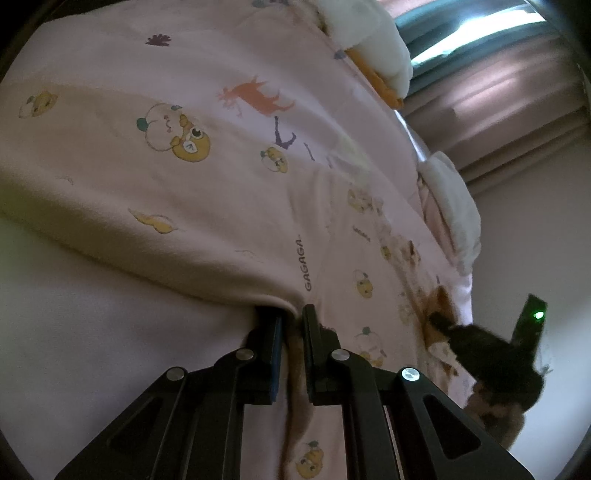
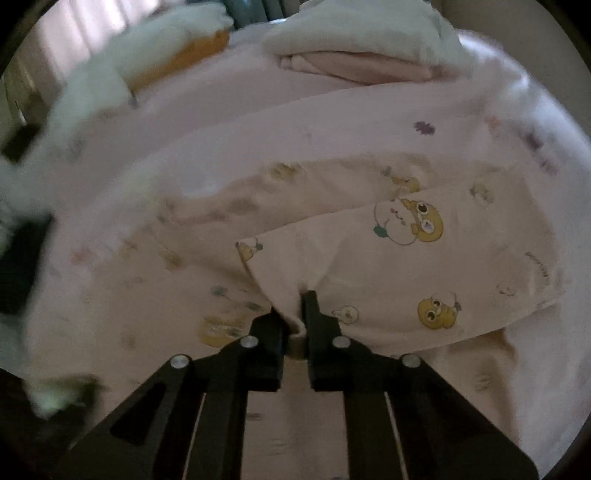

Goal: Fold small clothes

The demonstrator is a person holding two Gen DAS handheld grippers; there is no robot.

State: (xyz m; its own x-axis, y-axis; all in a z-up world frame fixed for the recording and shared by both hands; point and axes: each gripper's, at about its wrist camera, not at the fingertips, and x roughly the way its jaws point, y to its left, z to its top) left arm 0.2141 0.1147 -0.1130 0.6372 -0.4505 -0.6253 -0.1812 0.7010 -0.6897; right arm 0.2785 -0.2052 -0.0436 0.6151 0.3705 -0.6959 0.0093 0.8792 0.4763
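A pink bed cover point(image 1: 110, 332) printed with small cartoon animals spreads wide. Beyond its far edge hang pinkish curtains point(image 1: 517, 122), with daylight glaring through a window point(image 1: 476, 33) above them. The wall point(image 1: 524, 258) beside is plain and pale; the room is dim.

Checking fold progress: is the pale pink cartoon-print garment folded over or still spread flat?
Partly folded: the pale pink cartoon-print garment has one layer lying over another, its edge pinched in the right gripper.
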